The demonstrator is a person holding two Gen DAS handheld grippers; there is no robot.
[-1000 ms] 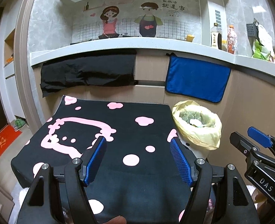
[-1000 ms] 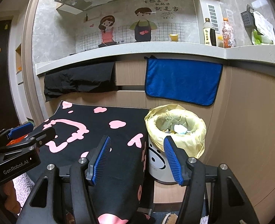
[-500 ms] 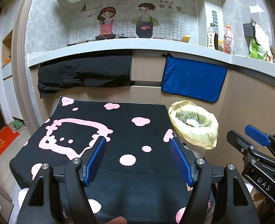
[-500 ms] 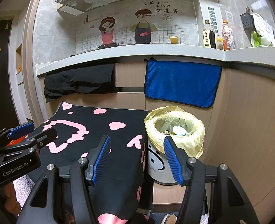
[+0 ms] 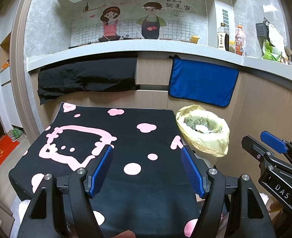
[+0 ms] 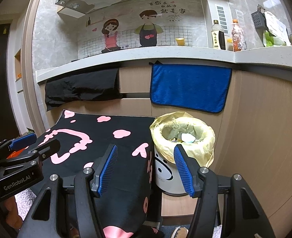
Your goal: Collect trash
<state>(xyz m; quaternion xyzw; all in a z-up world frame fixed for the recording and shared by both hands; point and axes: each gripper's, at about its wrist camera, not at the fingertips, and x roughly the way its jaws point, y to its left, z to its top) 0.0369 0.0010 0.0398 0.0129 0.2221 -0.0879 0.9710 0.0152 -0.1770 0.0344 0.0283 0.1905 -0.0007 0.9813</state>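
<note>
The left gripper (image 5: 147,170) hovers spread and empty over the black pink-patterned cloth (image 5: 114,138), which shows no trash. Off the cloth's right edge stands the bin (image 6: 182,136), yellow bag folded over its rim, trash inside. The right gripper (image 6: 146,170) is spread too, empty. Probably best: pinch the bag's rim at opposite sides and lift evenly.

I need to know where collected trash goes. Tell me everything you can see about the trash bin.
The trash bin is a small round white can with a black cartoon face printed on its side. A thin yellow plastic bag lines it, folded out over the rim. It stands upright and open, without a lid, beside the black cloth-covered table, below the blue towel. Crumpled paper scraps already lie inside.
</note>
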